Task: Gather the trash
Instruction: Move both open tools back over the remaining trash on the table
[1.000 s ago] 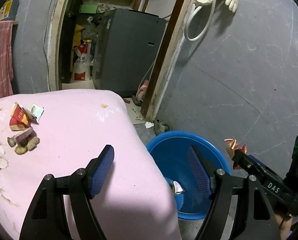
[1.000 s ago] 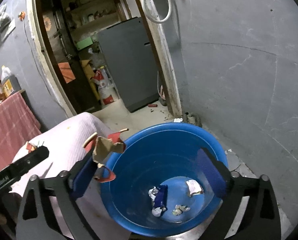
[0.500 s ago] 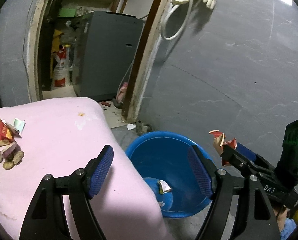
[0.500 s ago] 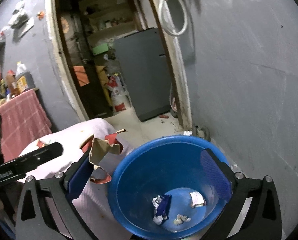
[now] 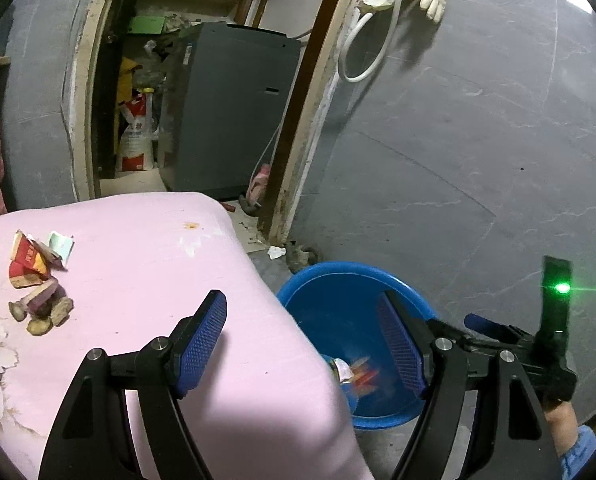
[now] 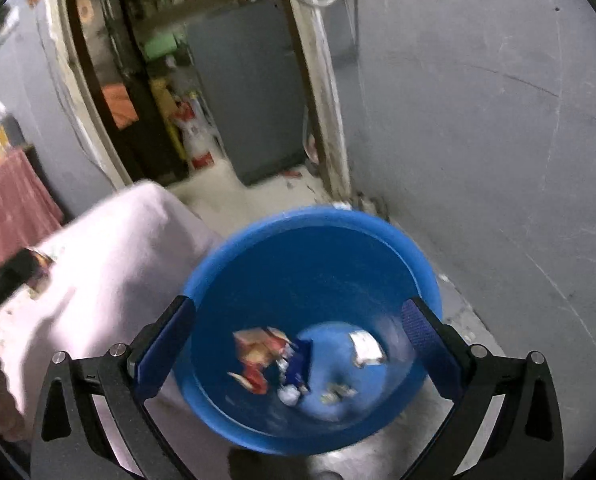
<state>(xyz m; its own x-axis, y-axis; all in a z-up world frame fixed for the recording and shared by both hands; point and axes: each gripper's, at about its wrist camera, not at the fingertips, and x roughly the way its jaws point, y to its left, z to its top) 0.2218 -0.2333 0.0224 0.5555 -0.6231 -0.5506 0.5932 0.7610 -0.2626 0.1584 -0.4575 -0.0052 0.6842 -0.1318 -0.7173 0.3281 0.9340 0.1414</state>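
Red torn wrapper (image 6: 258, 354) in blue basin (image 6: 378, 232), print seemingly unreadable

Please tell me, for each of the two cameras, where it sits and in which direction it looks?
Left wrist: on the left gripper, looking down over the pink cover toward the doorway; the right gripper shows at right.
Right wrist: on the right gripper, looking down into the blue basin; its open fingers frame it.
Shared: basin, cover, grey cabinet.

Left gripper (image 5: 302, 344) angled downward, jaws spread wide, nothing between the pads; right gripper (image 6: 298, 344) likewise wide apart and empty, tilted steeply down. A bare hand (image 5: 558, 420) grips the right tool's handle.
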